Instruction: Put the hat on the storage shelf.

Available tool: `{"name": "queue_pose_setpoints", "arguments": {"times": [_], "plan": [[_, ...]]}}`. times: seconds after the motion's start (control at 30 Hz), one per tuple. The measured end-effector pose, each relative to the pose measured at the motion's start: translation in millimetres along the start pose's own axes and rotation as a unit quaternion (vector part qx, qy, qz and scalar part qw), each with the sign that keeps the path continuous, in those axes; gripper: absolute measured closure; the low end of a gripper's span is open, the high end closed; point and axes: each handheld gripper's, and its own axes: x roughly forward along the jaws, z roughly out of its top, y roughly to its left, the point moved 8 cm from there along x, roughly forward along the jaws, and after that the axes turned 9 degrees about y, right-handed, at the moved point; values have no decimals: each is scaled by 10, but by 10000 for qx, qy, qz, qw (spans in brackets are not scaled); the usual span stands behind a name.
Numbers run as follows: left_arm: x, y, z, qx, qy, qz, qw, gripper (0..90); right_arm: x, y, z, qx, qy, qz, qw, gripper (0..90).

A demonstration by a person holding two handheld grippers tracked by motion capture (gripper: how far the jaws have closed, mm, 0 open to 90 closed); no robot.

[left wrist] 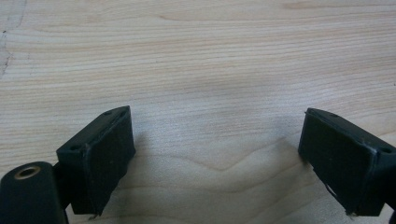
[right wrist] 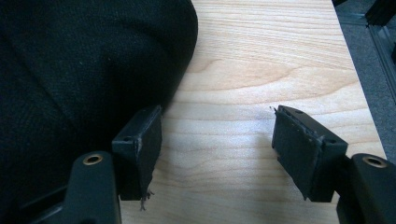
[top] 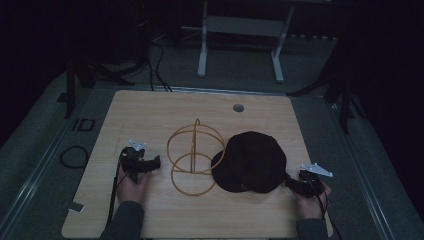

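Note:
A black cap (top: 251, 161) lies on the wooden table (top: 150, 110), right of centre. To its left stands a gold wire stand (top: 194, 155), made of rings on a round base. My right gripper (top: 292, 184) rests at the cap's near right edge, jaws open; in the right gripper view (right wrist: 217, 140) only bare wood lies between the jaws, and the left jaw sits against the cap's fabric (right wrist: 88, 70). My left gripper (top: 154, 163) lies left of the stand, open, with bare wood (left wrist: 215, 88) between its jaws (left wrist: 215, 154).
A round cable hole (top: 238, 107) sits near the table's far edge. A white desk frame (top: 240, 35) stands on the floor beyond. Cables and dark stands lie at the far left. The table's right edge (right wrist: 359, 93) is close to my right gripper.

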Motion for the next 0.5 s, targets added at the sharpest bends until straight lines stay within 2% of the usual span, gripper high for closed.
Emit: {"name": "queue_pose_setpoints", "arguments": {"times": [0.33, 0.37, 0.43, 0.5], "plan": [[-1, -3, 0, -5, -4, -3, 10000, 107, -2, 0, 1, -20, 42, 2, 10000, 328], [-1, -3, 0, -6, -5, -2, 10000, 107, -10, -3, 3, -46, 119, 16, 9999, 343], [-1, -3, 0, -5, -3, -3, 10000, 107, -27, -1, 4, -98, 167, 42, 9998, 445], [-1, -3, 0, -7, -5, -3, 10000, 107, -40, 5, 8, -162, 213, 35, 9996, 468]]}}
